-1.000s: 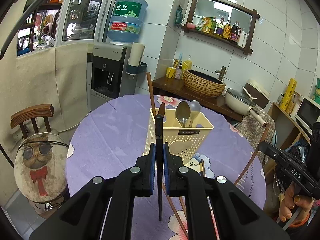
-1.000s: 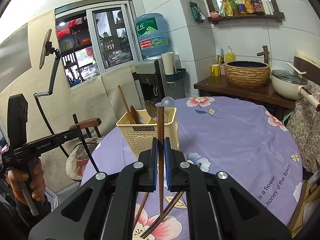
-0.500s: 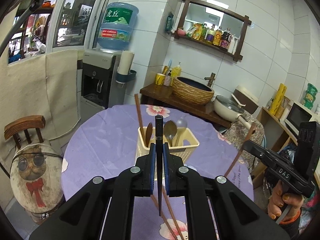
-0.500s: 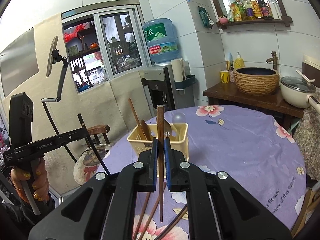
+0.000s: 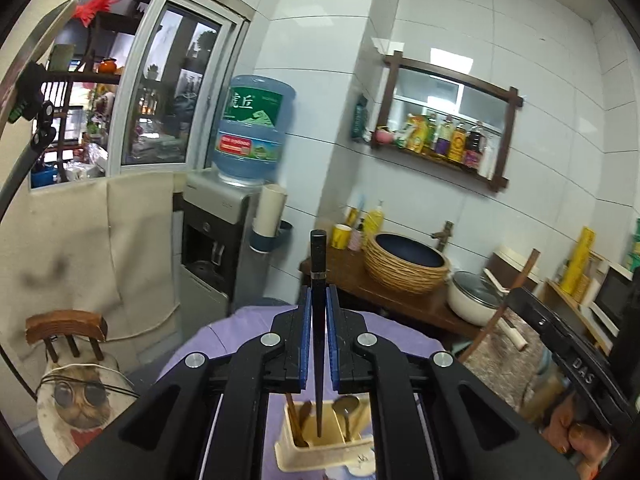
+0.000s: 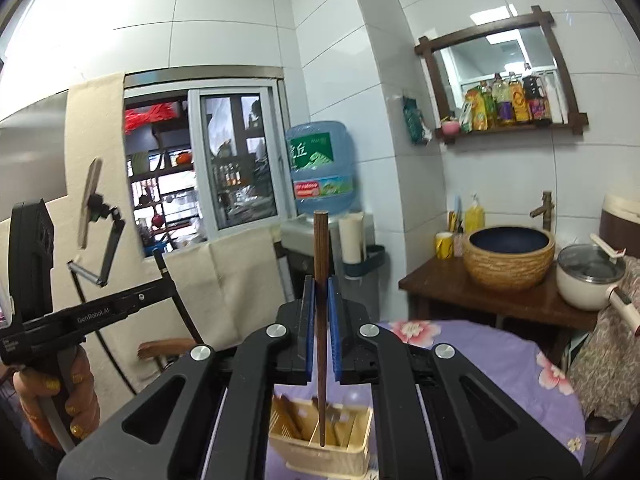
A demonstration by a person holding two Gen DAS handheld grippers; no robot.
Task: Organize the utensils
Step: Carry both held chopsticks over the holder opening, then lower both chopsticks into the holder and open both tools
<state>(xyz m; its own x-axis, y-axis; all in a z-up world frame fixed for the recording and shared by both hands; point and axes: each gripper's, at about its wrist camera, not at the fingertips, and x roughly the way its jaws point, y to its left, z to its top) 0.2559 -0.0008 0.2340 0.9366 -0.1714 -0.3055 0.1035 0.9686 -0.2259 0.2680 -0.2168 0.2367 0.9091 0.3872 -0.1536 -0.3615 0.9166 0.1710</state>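
My left gripper (image 5: 319, 296) is shut on a black chopstick (image 5: 318, 320), held upright with its tip over the cream utensil holder (image 5: 320, 452). The holder has a wooden utensil and a metal spoon (image 5: 346, 410) in it. My right gripper (image 6: 319, 288) is shut on a brown wooden chopstick (image 6: 320, 320), upright, its tip above the same holder (image 6: 320, 444). Each gripper shows in the other's view: the right one (image 5: 560, 344) and the left one (image 6: 100, 312).
The holder stands on a round table with a purple flowered cloth (image 6: 480, 360). A chair with a cat cushion (image 5: 76, 380) is at the left. A water dispenser (image 5: 224, 240), a wooden side table with a woven basin (image 5: 408, 260) and a pot (image 5: 476, 296) are behind.
Both grippers have risen and tipped, so the holder has dropped to the bottom of both views and each chopstick's tip now hangs over it.
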